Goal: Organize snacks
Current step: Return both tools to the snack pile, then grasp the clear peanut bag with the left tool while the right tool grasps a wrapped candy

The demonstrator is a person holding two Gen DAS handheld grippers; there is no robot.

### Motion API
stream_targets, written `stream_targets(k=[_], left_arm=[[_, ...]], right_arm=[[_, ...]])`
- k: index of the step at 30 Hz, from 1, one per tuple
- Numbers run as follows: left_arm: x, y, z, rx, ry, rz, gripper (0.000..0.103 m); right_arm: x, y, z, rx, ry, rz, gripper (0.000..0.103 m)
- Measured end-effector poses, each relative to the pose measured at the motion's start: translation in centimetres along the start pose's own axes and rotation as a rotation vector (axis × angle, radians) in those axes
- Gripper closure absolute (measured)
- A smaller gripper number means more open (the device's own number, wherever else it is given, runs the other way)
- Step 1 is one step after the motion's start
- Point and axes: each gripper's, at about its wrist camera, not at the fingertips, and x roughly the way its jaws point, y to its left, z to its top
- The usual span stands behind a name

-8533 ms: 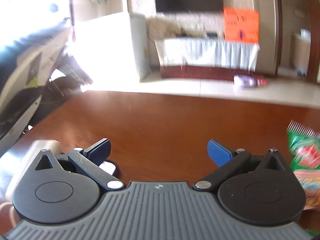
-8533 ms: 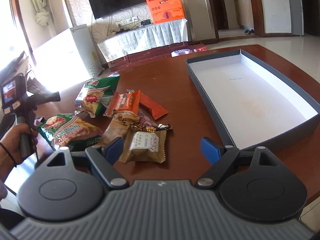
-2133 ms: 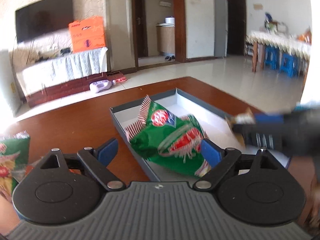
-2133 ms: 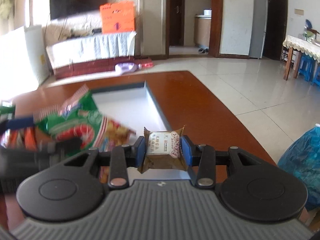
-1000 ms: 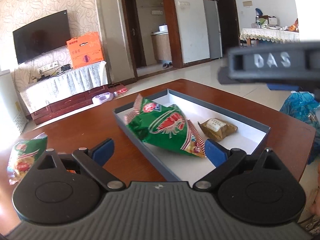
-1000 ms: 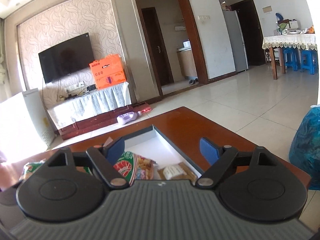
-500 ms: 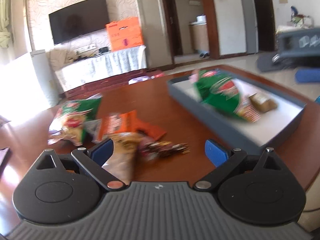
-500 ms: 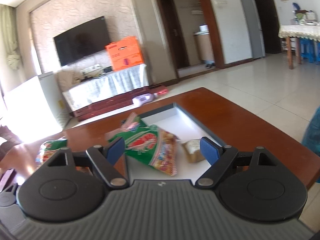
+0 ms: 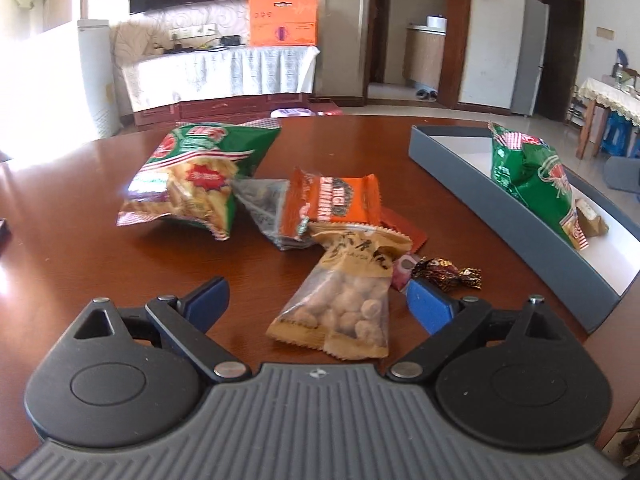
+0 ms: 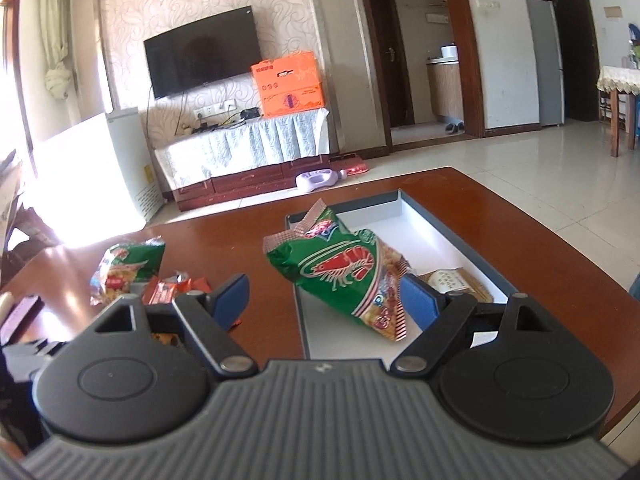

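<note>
My left gripper (image 9: pixel 318 300) is open and empty, low over a tan bag of nuts (image 9: pixel 348 292) that lies between its fingers. Beyond it lie an orange packet (image 9: pixel 332 204), a green prawn-cracker bag (image 9: pixel 196 176) and a dark wrapped candy (image 9: pixel 444 272). The grey box (image 9: pixel 500 208) at the right holds a second green bag (image 9: pixel 532 176) and a small brown packet (image 9: pixel 590 222). My right gripper (image 10: pixel 324 294) is open and empty above the box's near end (image 10: pixel 340 344), facing the green bag (image 10: pixel 344 268) and brown packet (image 10: pixel 456 280).
The snacks lie on a brown wooden table (image 9: pixel 80 248). A dark object (image 9: pixel 4 230) sits at its left edge. In the right wrist view the other loose snacks (image 10: pixel 128 272) lie left of the box. A TV stand (image 10: pixel 248 152) stands beyond the table.
The left gripper has swung left from the box to the loose snack pile and come down over the nut bag. The right gripper has drawn closer to the box, open and empty.
</note>
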Motion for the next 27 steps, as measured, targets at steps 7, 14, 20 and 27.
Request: stream_targets(k=[7,14,20,27], left_arm=[[0.8,-0.8,0.2,0.022,0.032,-0.044,0.053],[0.1,0.2,-0.1,-0.008,0.043,0.061,0.055],[0.3,0.3,0.0,-0.022,0.049,0.07,0.055],[0.5,0.4,0.2,-0.053,0.06,0.064,0.054]], right_arm=[[1.0,2.5,-0.6,-0.169,0.039,0.067,0.022],[3.5,6.8,-2.5,-0.434,0.163,0.134,0.072],[4.8,8.6,-3.5,-0.528,0.211,0.177,0.072],[6.1,8.8,-3.1,-0.552,0.242,0.212,0.069]])
